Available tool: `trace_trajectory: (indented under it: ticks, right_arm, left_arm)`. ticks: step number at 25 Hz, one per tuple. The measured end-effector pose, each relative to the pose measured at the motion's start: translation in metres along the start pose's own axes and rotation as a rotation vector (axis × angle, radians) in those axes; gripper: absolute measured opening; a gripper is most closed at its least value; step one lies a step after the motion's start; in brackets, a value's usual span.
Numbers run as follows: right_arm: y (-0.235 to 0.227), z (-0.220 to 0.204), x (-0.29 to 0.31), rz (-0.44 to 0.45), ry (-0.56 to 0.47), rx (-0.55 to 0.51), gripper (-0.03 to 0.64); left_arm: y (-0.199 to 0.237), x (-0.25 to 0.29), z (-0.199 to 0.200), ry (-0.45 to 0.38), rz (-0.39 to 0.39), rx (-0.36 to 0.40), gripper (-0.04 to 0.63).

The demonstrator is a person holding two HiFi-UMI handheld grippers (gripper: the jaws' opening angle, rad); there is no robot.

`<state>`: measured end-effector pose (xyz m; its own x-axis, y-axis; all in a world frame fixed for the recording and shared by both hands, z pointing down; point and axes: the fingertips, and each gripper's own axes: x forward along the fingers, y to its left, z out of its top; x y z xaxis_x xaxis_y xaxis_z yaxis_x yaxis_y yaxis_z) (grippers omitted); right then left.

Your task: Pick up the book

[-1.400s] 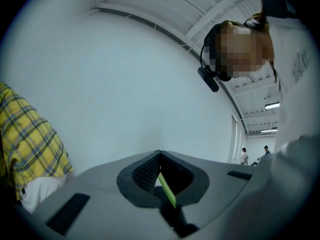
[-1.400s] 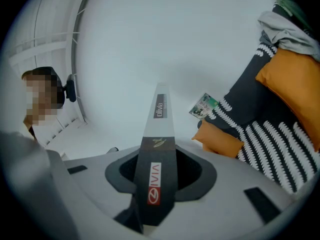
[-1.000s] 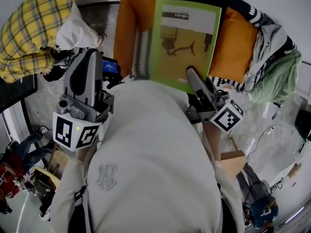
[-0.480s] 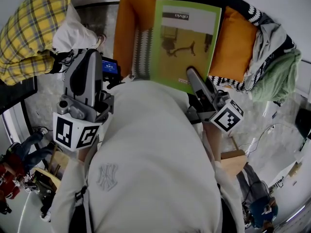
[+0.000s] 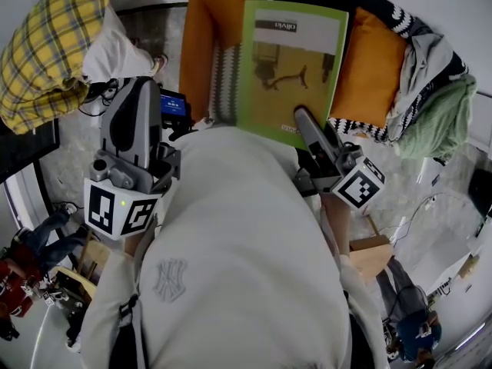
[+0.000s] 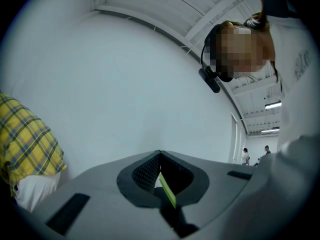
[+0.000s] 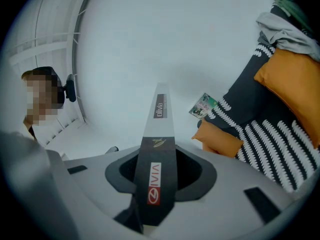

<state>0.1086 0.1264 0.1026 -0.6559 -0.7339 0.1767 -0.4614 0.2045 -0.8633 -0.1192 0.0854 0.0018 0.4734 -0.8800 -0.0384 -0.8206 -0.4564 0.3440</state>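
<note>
The book [image 5: 292, 68], green-edged with a tan picture on its cover, is held up in front of the sofa in the head view. My right gripper [image 5: 304, 118] is shut on its lower edge. In the right gripper view the book [image 7: 161, 109] runs edge-on out between the jaws, and the right gripper [image 7: 161, 156] presses on both faces. My left gripper [image 5: 141, 84] stands apart at the left and points away from the book. In its own view the left gripper [image 6: 160, 154] has its tips together, and a thin green strip shows in the hollow behind them.
Orange cushions [image 5: 211, 37] [image 5: 370, 68] lie on a black-and-white patterned sofa [image 5: 400, 21] behind the book. Yellow plaid cloth [image 5: 46, 52] and white cloth [image 5: 115, 48] sit at the upper left, green cloth [image 5: 438, 121] at the right. The person's grey sweatshirt [image 5: 238, 260] fills the lower middle.
</note>
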Motion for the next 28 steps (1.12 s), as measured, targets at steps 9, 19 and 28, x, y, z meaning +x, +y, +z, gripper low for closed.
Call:
trace_trajectory:
  ticks: [9,19,28]
  right_arm:
    - [0.0008,-0.0020,-0.0025,0.000,-0.011,0.002,0.144]
    - [0.0013,-0.0005,0.0003,-0.002,-0.006,-0.001,0.144]
    - [0.0026,-0.0005,0.0001,-0.004,-0.006,-0.006,0.144]
  left_arm:
    - [-0.0001,-0.0033,0.0011,-0.006,-0.003,0.002,0.009]
    - [0.0012,0.0003,0.0015,-0.005,-0.007,-0.002,0.009]
    - [0.0017,-0.0004,0.0027,-0.010,-0.011,-0.002,0.009]
